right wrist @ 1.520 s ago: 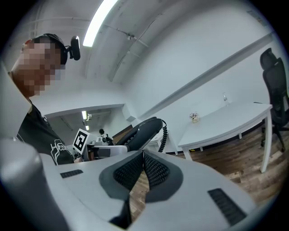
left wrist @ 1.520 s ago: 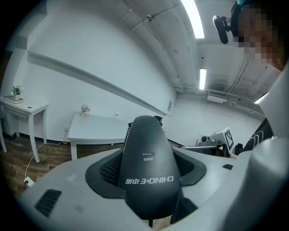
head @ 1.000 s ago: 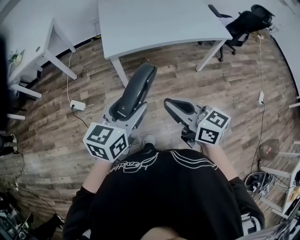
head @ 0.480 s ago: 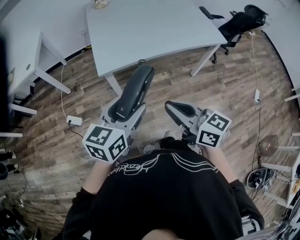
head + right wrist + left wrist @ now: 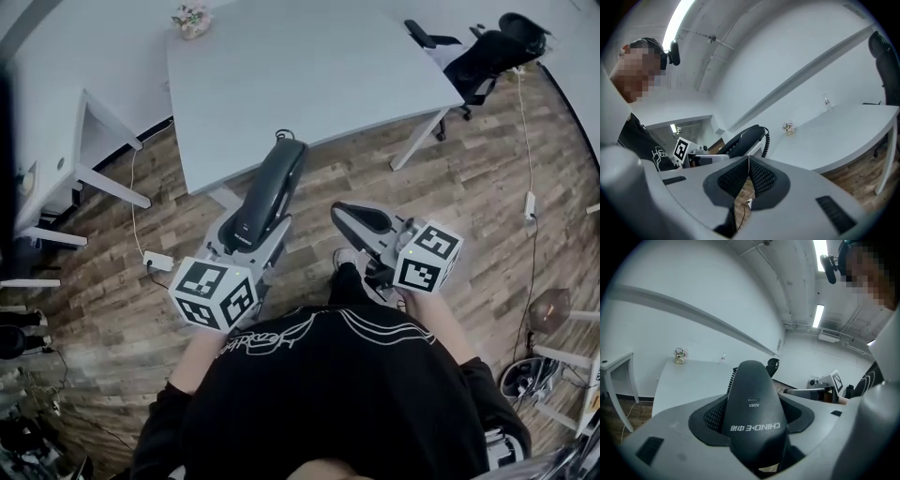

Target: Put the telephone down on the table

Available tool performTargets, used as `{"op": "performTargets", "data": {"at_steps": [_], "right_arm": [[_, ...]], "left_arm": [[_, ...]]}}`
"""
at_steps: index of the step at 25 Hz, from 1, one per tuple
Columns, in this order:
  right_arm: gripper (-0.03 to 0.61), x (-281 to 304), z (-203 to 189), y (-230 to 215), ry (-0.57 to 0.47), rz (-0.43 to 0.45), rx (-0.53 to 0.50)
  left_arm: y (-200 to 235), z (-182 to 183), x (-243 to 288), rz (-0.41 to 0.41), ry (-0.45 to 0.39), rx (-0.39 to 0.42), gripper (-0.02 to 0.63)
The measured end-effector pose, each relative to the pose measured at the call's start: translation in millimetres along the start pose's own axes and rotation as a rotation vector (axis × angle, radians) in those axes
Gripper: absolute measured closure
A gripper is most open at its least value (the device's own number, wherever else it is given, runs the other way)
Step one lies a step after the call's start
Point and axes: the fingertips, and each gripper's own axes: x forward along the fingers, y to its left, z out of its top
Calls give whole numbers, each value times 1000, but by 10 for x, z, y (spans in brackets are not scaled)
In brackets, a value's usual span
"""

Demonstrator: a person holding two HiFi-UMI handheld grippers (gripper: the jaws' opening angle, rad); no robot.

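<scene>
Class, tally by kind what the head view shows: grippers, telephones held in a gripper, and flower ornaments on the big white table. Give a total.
Grippers: 2, the left gripper and the right gripper
Telephones held: 1, the telephone in the left gripper
Flower ornaments: 1, the flower ornament on the table
Total: 4

Between the fingers of the left gripper (image 5: 248,234) sits the telephone (image 5: 270,187); beyond their tips, the table (image 5: 309,75).

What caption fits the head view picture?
Left gripper holds a black phone near the white table; right gripper is shut and empty.
</scene>
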Motion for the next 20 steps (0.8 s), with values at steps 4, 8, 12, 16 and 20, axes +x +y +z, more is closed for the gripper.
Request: {"op": "performTargets", "data": {"at_steps": [4,8,12,16,20], "right_arm": [[540,60,291,-570,14,31,11],[540,43,649,-1197,16,52,20],[540,-92,874,-1699,16,60,30],[540,-169,1005,-1979,19,74,33],[540,-191,1071,-2173,9,75,44]], "left_arm": [[123,161,560,45,4,-30,327],[169,328,1236,69,11,-53,327],[131,459,1762,96,-7,-82,327],[110,555,2039,117,-12,-89,327],[176,596,2209,136,0,-87,327]]}}
